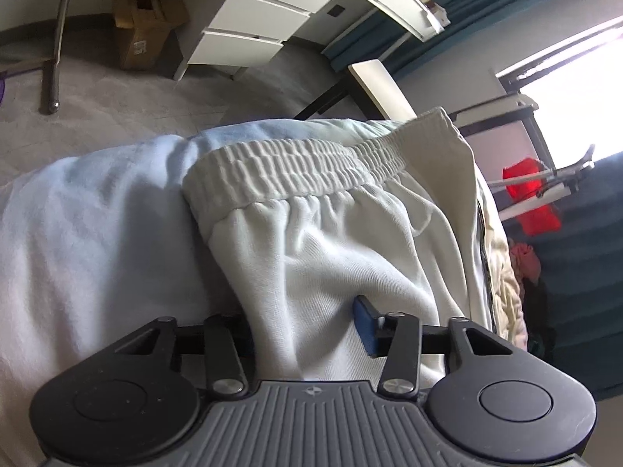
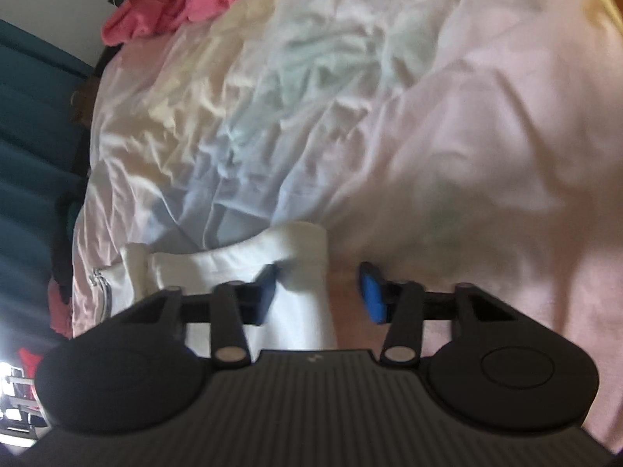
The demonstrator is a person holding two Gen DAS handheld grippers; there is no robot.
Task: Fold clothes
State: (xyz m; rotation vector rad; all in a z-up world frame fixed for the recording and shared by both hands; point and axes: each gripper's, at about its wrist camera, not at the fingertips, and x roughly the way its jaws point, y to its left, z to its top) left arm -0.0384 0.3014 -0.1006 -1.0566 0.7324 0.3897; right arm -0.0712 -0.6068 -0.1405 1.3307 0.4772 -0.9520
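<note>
White shorts (image 1: pixel 335 233) with a ribbed elastic waistband (image 1: pixel 288 171) lie on the bed sheet (image 1: pixel 85 241) in the left wrist view. My left gripper (image 1: pixel 307 327) stands around a bunch of the shorts' cloth; its right blue pad (image 1: pixel 366 323) shows, the left pad is hidden under cloth, and the jaws stand fairly wide. In the blurred right wrist view a white part of the shorts (image 2: pixel 303 272) lies between the blue fingertips (image 2: pixel 372 295) of my right gripper (image 2: pixel 319 292), whose jaws stand apart, over the pale sheet (image 2: pixel 486 155).
Pink clothes (image 2: pixel 183 4) lie at the far edge of the bed. A crumpled pale garment (image 2: pixel 272 89) lies mid-bed. A white drawer unit (image 1: pixel 264 23), a cardboard box (image 1: pixel 144 19), a drying rack with a red item (image 1: pixel 533 202) and teal curtains (image 2: pixel 35 124) stand around.
</note>
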